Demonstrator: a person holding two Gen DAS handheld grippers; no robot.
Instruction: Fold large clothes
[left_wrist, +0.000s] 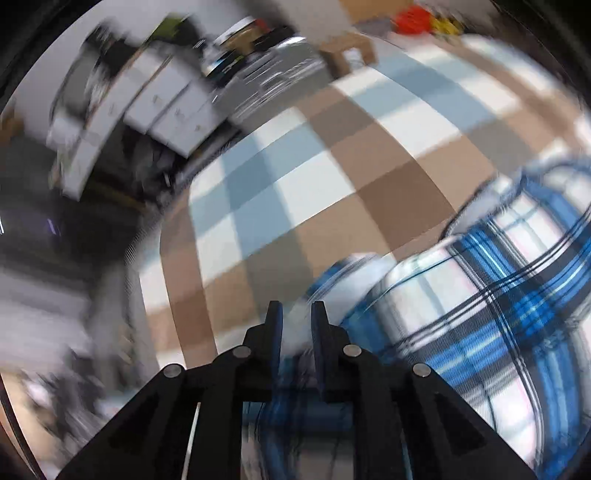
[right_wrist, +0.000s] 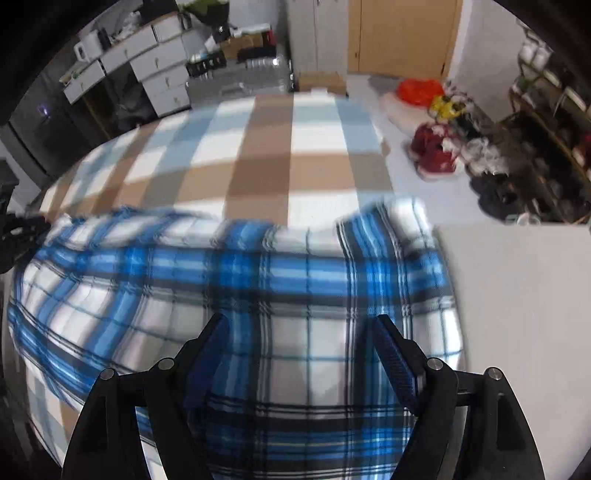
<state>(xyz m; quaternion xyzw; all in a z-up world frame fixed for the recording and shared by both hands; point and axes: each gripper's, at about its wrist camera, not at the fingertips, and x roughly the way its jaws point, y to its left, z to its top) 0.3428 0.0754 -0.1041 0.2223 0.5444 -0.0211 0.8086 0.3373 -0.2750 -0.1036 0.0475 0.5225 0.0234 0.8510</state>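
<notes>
My left gripper (left_wrist: 296, 314) is clenched on the plaid shirt's (left_wrist: 480, 295) edge, w/ cloth between the fingers. My right gripper (right_wrist: 299, 328) is spread wide over the shirt (right_wrist: 258, 295), gripping nothing, on the checked blanket (right_wrist: 258, 166).

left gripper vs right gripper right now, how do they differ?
The left gripper has its fingers nearly together, pinching an edge of the blue plaid garment; the right gripper has its fingers spread wide, with the plaid cloth lying below and nothing pinched. The left wrist view is smeared by motion; the right wrist view is steadier. Both point down at the same garment on the checked bedcover.
</notes>
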